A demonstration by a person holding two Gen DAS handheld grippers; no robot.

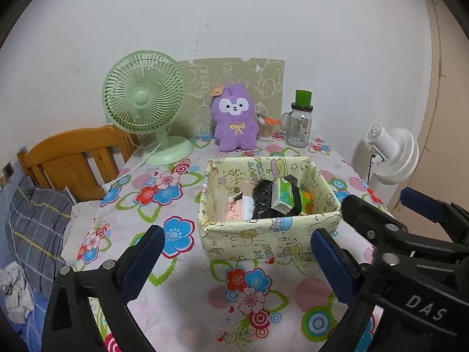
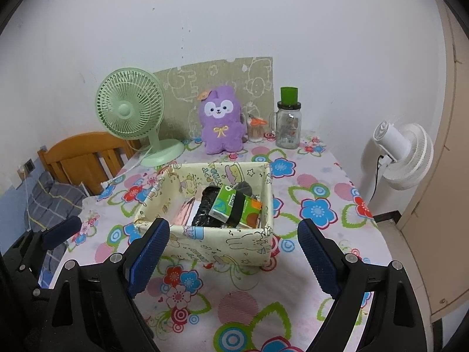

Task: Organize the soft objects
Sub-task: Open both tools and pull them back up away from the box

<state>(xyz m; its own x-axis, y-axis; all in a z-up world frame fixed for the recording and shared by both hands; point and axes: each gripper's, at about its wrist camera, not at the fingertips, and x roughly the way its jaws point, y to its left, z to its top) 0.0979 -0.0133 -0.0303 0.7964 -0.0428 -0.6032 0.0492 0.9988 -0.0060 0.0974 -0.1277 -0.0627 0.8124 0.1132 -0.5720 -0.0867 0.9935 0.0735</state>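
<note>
A yellow cartoon-print box (image 1: 258, 240) (image 2: 222, 246) stands mid-table. It holds a green tissue pack (image 1: 284, 196) (image 2: 231, 202), a black bundle (image 1: 262, 201) (image 2: 205, 208) and a pink packet (image 1: 234, 209). A purple plush toy (image 1: 234, 120) (image 2: 222, 120) sits upright at the back against a printed board. My left gripper (image 1: 237, 252) is open and empty, just in front of the box. My right gripper (image 2: 234, 252) is open and empty, also in front of the box; it shows at the right of the left wrist view (image 1: 416, 205).
A green desk fan (image 1: 145, 102) (image 2: 130, 111) stands back left, its cord trailing off the table. A glass jar with green lid (image 1: 299, 123) (image 2: 288, 123) and a cotton-swab tub (image 1: 266, 127) stand back right. A white fan (image 2: 401, 155) is right, a wooden headboard (image 1: 73, 158) left.
</note>
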